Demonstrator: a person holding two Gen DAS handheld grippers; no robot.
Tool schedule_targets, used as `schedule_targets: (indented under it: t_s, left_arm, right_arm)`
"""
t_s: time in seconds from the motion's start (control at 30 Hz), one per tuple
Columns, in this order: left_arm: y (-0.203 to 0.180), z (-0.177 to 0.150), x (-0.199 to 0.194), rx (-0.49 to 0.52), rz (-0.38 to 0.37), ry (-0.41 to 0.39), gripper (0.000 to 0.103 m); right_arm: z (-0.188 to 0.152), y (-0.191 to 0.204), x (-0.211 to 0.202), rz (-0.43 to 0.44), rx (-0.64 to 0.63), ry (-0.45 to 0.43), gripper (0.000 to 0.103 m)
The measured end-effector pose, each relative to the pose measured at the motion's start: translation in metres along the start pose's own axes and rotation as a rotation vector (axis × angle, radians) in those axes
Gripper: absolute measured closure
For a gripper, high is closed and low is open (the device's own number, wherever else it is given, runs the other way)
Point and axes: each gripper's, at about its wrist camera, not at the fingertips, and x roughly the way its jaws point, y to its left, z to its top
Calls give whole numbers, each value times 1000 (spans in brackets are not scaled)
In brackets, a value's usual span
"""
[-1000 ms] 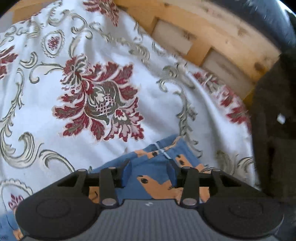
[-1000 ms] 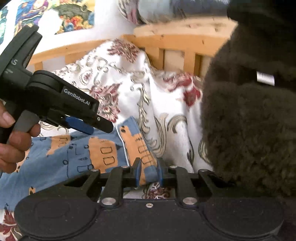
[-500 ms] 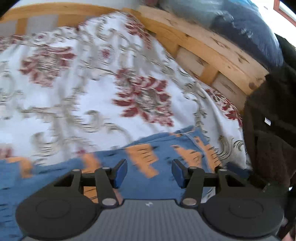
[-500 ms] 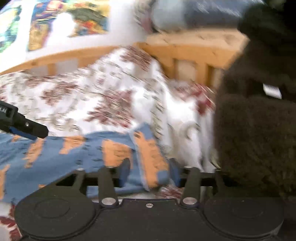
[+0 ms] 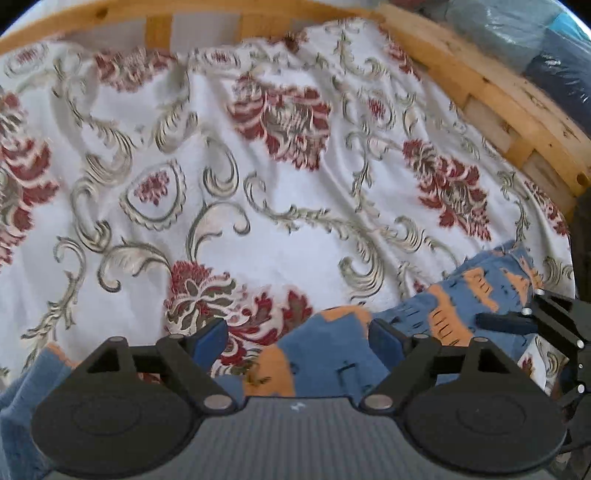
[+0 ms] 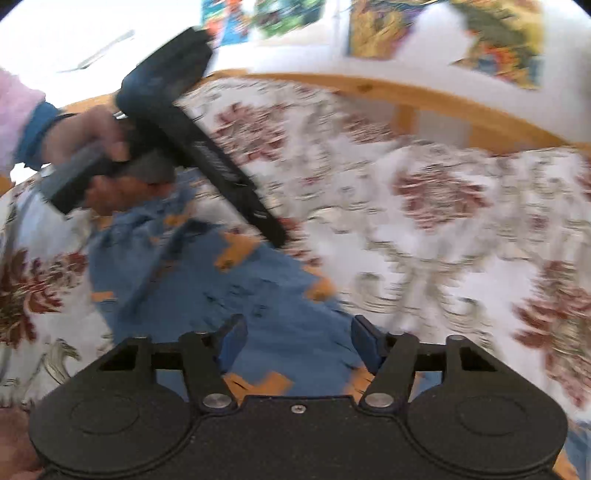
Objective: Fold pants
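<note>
The blue pants with orange prints [image 5: 325,350] lie on the flowered bedspread, low in the left wrist view and low and left in the right wrist view [image 6: 229,280]. My left gripper [image 5: 295,341] is open just over the pants, holding nothing. My right gripper [image 6: 295,341] is open over the pants, holding nothing. The left gripper also shows in the right wrist view [image 6: 255,221], held in a hand above the pants. The right gripper shows at the right edge of the left wrist view [image 5: 517,319].
A white bedspread with red flowers [image 5: 258,166] covers the bed. A wooden bed rail [image 5: 498,103] runs along the far side, with bagged bundles [image 5: 546,48] behind it. Coloured posters [image 6: 424,26] hang on the wall.
Both grippers opened wide and let go of the pants. Both views swung left along the bed; the dark furry thing at the right has left the frames.
</note>
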Motion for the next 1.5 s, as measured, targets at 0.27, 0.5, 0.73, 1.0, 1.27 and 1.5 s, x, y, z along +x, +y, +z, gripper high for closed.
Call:
schedule_targets:
  t_s: [0.27, 0.5, 0.73, 1.0, 1.27, 1.5]
  left_arm:
    - [16, 0, 27, 70, -147, 82, 57]
    - [19, -7, 25, 103, -205, 60, 98]
    - [-10, -29, -8, 331, -201, -3, 98]
    - [-59, -68, -25, 562, -102, -81, 98]
    - [-84, -107, -8, 684, -63, -1, 96]
    - [-64, -85, -23, 386, -143, 6, 77]
  right_arm:
    - [14, 31, 40, -49, -19, 28, 50]
    - [-1, 39, 51, -106, -70, 85, 103]
    - [-14, 50, 22, -128, -110, 59, 99]
    - [2, -32, 3, 24, 121, 64, 58]
    - [2, -39, 15, -30, 198, 67, 60]
    - [-30, -9, 23, -114, 104, 93, 61]
